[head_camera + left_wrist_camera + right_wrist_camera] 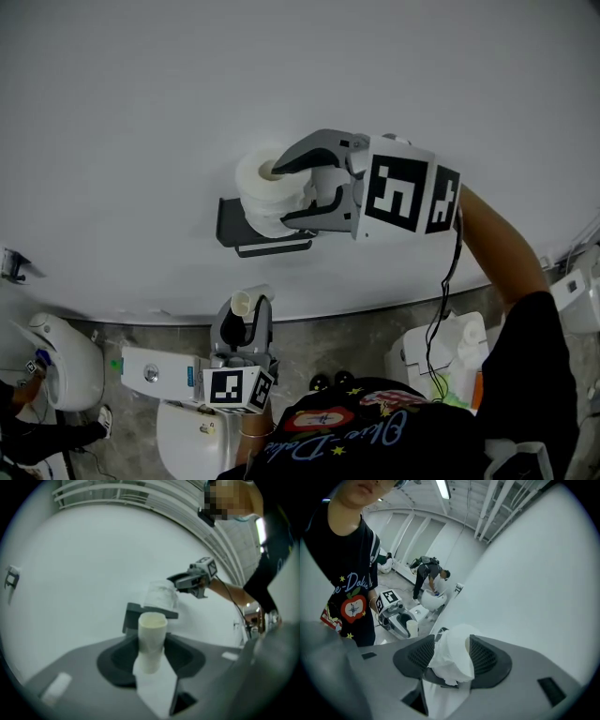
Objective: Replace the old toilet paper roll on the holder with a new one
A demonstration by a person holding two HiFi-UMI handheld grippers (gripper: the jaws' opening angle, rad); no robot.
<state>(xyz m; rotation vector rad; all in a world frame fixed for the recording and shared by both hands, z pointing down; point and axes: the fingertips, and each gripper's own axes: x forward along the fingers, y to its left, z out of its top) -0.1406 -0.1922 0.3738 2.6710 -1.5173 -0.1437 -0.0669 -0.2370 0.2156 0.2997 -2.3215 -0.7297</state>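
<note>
Against the plain white wall (141, 84), the new roll (255, 192) sits on the dark holder (228, 223), apparently fully seated. This looks like the release step. The right gripper (286, 192) straddles the roll, jaws spread wide and seemingly not pressing. Next it should draw clear without dragging paper. Lower down, the left gripper (247, 326) clamps the old cardboard tube (242, 302).
</note>
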